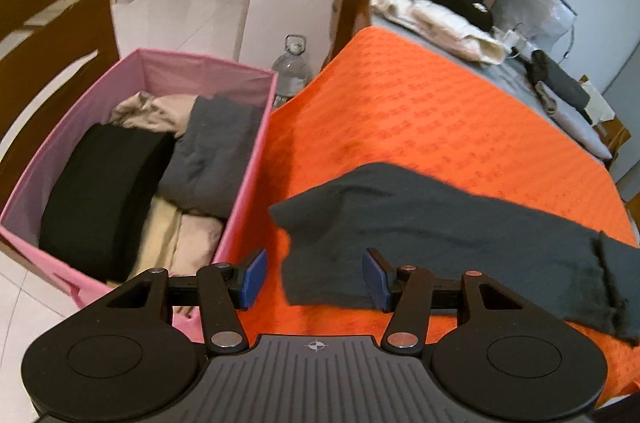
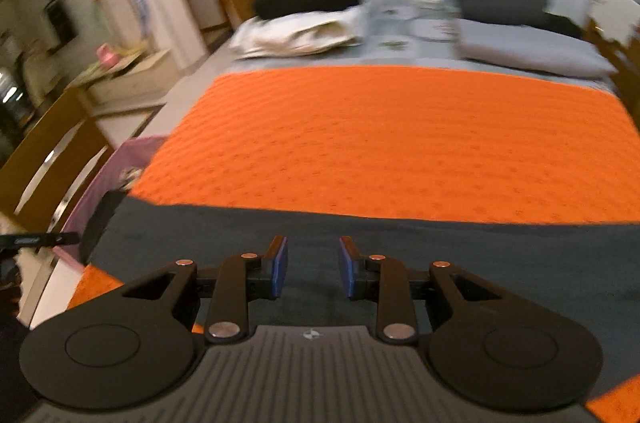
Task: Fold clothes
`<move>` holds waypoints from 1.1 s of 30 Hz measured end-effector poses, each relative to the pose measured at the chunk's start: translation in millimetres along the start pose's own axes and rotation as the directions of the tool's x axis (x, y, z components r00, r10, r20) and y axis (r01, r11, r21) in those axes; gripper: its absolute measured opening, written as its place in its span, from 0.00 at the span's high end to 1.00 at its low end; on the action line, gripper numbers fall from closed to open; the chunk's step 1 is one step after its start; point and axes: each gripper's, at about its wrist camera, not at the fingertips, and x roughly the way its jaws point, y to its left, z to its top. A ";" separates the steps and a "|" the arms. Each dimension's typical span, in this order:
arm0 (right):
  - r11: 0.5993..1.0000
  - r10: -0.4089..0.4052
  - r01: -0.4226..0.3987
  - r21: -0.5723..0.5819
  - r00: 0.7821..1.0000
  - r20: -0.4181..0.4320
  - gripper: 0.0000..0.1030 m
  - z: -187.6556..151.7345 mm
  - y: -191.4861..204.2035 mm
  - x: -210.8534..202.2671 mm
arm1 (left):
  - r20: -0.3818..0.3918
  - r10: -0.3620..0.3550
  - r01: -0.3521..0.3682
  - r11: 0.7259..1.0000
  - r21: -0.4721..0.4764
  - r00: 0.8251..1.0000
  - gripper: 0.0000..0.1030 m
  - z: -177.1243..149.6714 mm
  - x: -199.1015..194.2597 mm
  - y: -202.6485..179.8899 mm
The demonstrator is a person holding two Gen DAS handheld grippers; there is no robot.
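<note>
We note a dark grey garment (image 1: 440,239) lying flat as a long strip on the orange cloth (image 1: 420,111) that covers the counter. Its long axis runs side to side across both wrist views, parallel to the near edge.

Left gripper (image 1: 314,279): jaws wide, holding nothing, poised above the garment's left end; the strip stretches away to the right of it.

Right gripper (image 2: 313,269): jaws at a medium gap, also holding nothing, directly over the middle of the strip (image 2: 360,243). We judge each arm sits nearer its own end, so a two-handed pinch along the near hem seems within reach. Whether this strip is midway through folding or already folded, we cannot tell.

Surface: woven, textured cloth, likely to grip fabric somewhat.

Room: a pink fabric bin (image 1: 256,159) stands just left of the counter, holding black, grey and beige pieces that look folded. A heap of pale and black clothes (image 1: 436,7) lies at the far end. White tiled floor (image 1: 176,11), wooden chair (image 1: 48,11) beside the bin.
</note>
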 end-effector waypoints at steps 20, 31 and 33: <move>0.981 0.079 -0.109 -0.159 0.980 -0.182 0.69 -3.1 99.5 40.0 | -0.094 -0.422 0.332 0.816 -0.474 0.902 0.46 -2.8 107.0 116.9; 0.988 0.037 -0.068 -0.142 0.978 -0.206 0.68 -6.8 105.1 37.3 | -0.160 -0.506 0.376 0.785 -0.493 0.847 0.38 -2.9 148.0 120.3; 0.988 0.034 -0.064 -0.139 0.978 -0.206 0.68 -6.8 105.8 37.3 | -0.170 -0.514 0.385 0.788 -0.481 0.841 0.38 -2.6 152.3 117.8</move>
